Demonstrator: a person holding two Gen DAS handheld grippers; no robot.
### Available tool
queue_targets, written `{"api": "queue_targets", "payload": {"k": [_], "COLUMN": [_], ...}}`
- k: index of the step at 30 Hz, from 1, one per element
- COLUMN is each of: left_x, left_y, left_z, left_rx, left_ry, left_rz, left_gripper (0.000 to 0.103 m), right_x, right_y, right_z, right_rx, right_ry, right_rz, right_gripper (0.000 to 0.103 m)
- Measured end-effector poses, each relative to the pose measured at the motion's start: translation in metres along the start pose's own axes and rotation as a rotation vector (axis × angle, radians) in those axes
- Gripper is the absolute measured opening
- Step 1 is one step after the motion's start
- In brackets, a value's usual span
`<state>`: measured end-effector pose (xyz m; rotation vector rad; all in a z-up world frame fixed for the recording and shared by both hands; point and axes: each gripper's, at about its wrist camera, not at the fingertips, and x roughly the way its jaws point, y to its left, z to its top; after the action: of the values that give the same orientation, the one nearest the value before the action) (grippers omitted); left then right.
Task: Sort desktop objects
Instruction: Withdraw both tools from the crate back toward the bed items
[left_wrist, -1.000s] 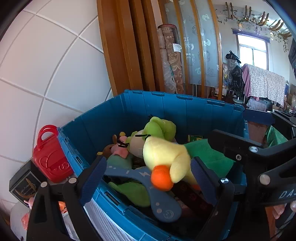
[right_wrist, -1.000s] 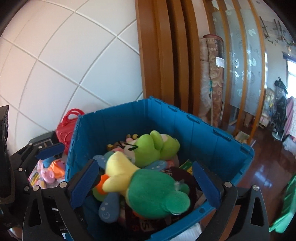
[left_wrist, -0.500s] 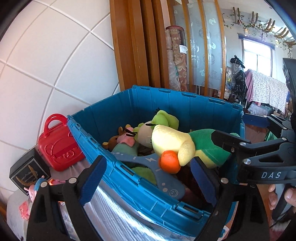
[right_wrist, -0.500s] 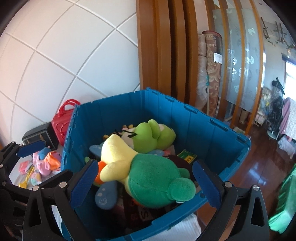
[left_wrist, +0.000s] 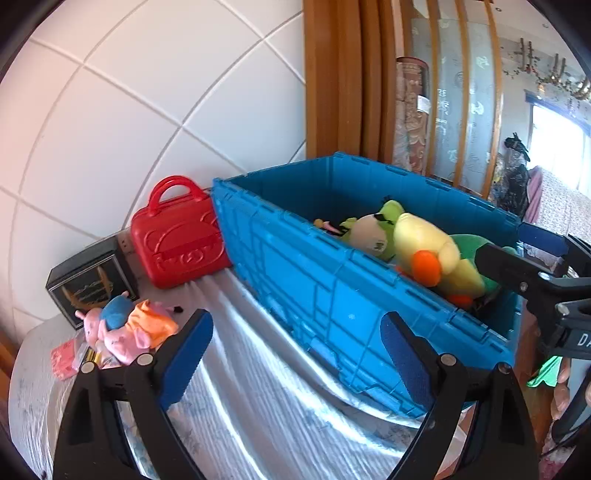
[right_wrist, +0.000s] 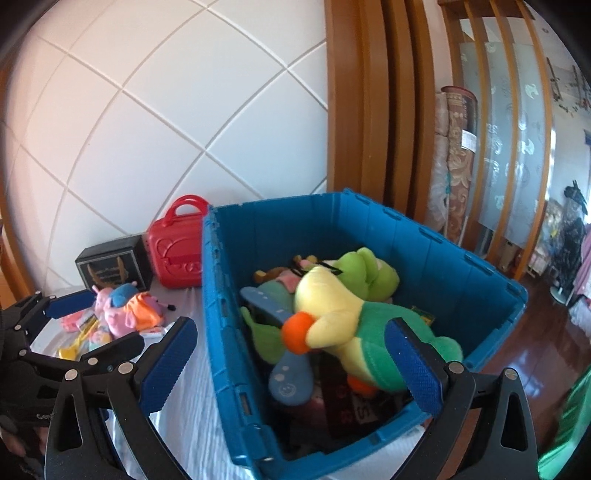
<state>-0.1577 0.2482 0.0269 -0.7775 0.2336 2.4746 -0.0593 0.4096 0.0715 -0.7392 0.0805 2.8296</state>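
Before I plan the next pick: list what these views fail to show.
- Blue crate bottom: both views, buried under the yellow duck plush and other toys.
- Small items by the pink pig plush: left view, left gripper finger covers them.
- Black box print: too small.

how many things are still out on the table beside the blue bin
At least 3: the red toy case against the blue bin, a black box left of it, and a heap of pink pig toys in front; smaller bits may hide underneath.
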Motion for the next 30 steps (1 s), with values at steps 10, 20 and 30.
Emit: {"api": "queue_targets", "payload": {"k": [10, 20, 30], "left_x": [-0.024, -0.040, -0.010], "left_y": [0.107, 0.197, 0.262], "left_z": [-0.054, -0.110, -0.150], "left_rx": [-0.185, -0.320, -0.471], "left_ry": [0.046, 0.119, 0.215], "left_rz": [0.145, 0.337, 0.406], "left_gripper": [0.093, 0.093, 0.093], "right_x": [0.028, 0.066, 0.122], "right_y": [0.096, 0.178, 0.214], "right_z": [0.000, -0.015, -0.039], "right_rx": [-0.105, -0.184, -0.207], "right_ry": [0.040, 0.111, 0.201], "right_rz": [0.174, 0.313, 0.325], "right_gripper": [0.103, 0.103, 0.103]}}
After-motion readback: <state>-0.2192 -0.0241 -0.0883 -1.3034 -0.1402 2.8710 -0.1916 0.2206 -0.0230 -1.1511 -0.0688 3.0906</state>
